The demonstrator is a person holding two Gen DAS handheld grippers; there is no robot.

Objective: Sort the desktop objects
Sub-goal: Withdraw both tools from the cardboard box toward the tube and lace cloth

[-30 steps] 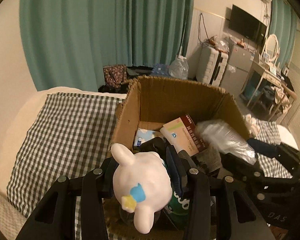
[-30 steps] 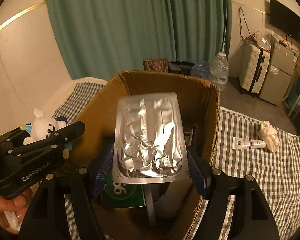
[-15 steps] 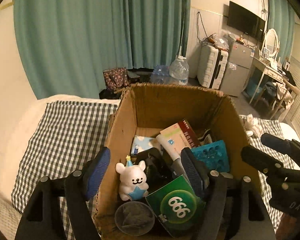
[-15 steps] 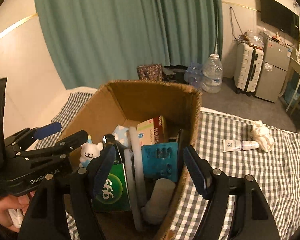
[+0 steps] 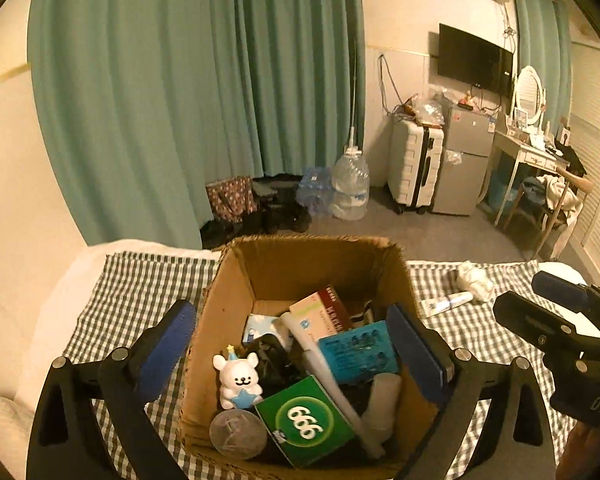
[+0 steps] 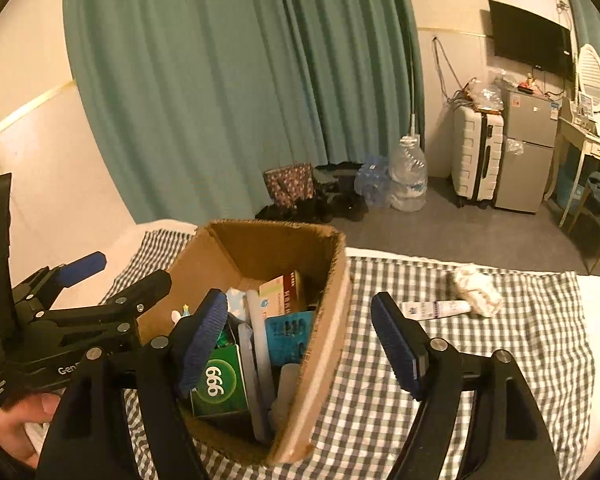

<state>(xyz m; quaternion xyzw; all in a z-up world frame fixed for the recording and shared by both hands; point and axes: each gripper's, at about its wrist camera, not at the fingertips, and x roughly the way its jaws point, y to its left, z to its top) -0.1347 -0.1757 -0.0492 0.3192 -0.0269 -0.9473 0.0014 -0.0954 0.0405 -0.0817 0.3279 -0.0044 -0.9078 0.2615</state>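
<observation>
Down at the bottom of the left wrist view, the left gripper (image 5: 292, 344) hangs over the cardboard box (image 5: 236, 280), its jaws just spread wide with nothing gripped; the blue fingers (image 5: 166, 346) straddle the box. The box sits on a checked cloth (image 5: 140, 280) in the lower middle of the frame. Packed inside: a white bear toy (image 5: 238, 380) at lower left, a green 666 box (image 5: 304, 420) beside it, a teal blister pack (image 5: 358, 350) to the right, and a red and white carton (image 5: 320, 310) further back. Off to the right on the cloth lie a white tube (image 5: 446, 303) and a crumpled tissue (image 5: 476, 278).

Over in the right wrist view, the right gripper (image 6: 300, 332) is released too, jaws just eased wider and empty, with one finger over the box interior and the other over the cloth. The left gripper pokes in from the left edge, with a hand (image 6: 18, 420) under it at lower left.
</observation>
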